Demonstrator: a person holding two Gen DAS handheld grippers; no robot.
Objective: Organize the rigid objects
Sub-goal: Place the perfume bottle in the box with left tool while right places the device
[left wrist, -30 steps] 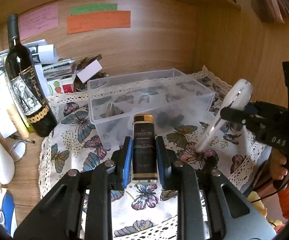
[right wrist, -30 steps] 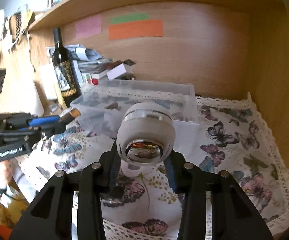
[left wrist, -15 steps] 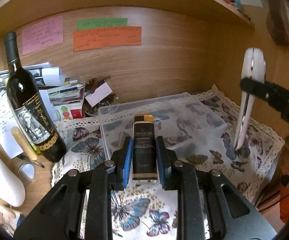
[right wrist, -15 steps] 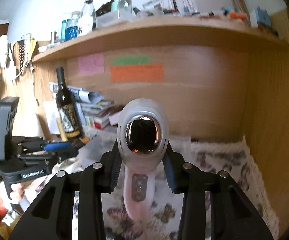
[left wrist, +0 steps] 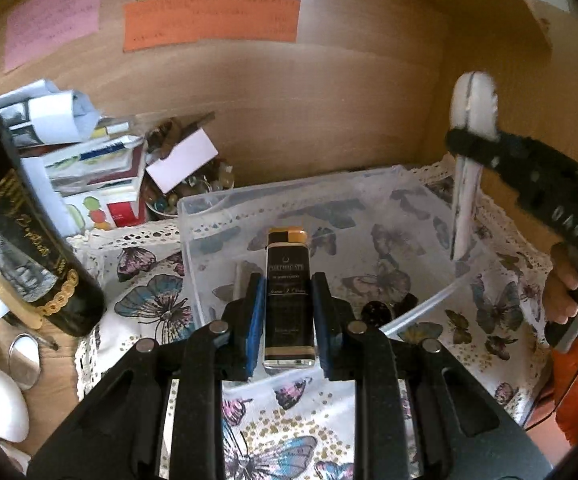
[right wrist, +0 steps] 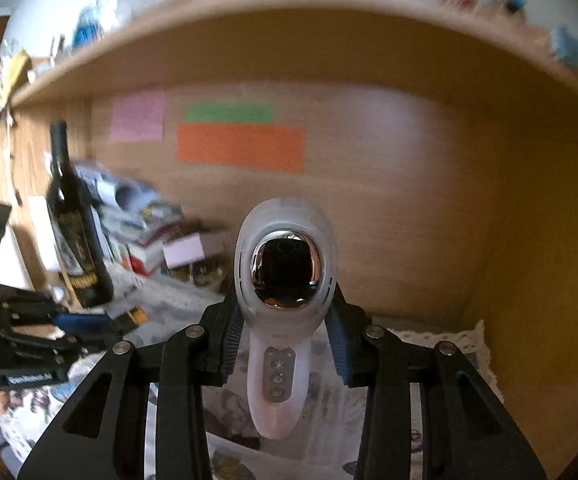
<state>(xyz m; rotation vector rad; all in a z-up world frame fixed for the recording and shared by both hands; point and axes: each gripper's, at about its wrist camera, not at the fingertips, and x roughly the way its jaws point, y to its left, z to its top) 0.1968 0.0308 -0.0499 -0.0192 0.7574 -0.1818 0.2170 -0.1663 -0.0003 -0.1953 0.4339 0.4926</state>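
My left gripper (left wrist: 288, 292) is shut on a black perfume bottle with a gold cap (left wrist: 288, 280) and holds it over the near edge of a clear plastic bin (left wrist: 329, 208). My right gripper (right wrist: 285, 320) is shut on a white handheld device with a chrome head (right wrist: 285, 276) and buttons on its handle, held upright. In the left wrist view the white device (left wrist: 469, 168) hangs over the bin's right side, gripped by the right gripper (left wrist: 465, 140). The left gripper also shows at the left of the right wrist view (right wrist: 101, 322).
A dark wine bottle (left wrist: 21, 240) stands at left, beside stacked papers and boxes (left wrist: 89, 168) and a bowl of beads (left wrist: 193, 188). A butterfly-print cloth (left wrist: 149, 304) covers the desk. Wooden walls close the back and right; a shelf (right wrist: 249, 12) runs overhead.
Both grippers moved forward toward the bin with their objects. The right gripper tipped the white device from pointing down to upright and raised it over the bin's right side.
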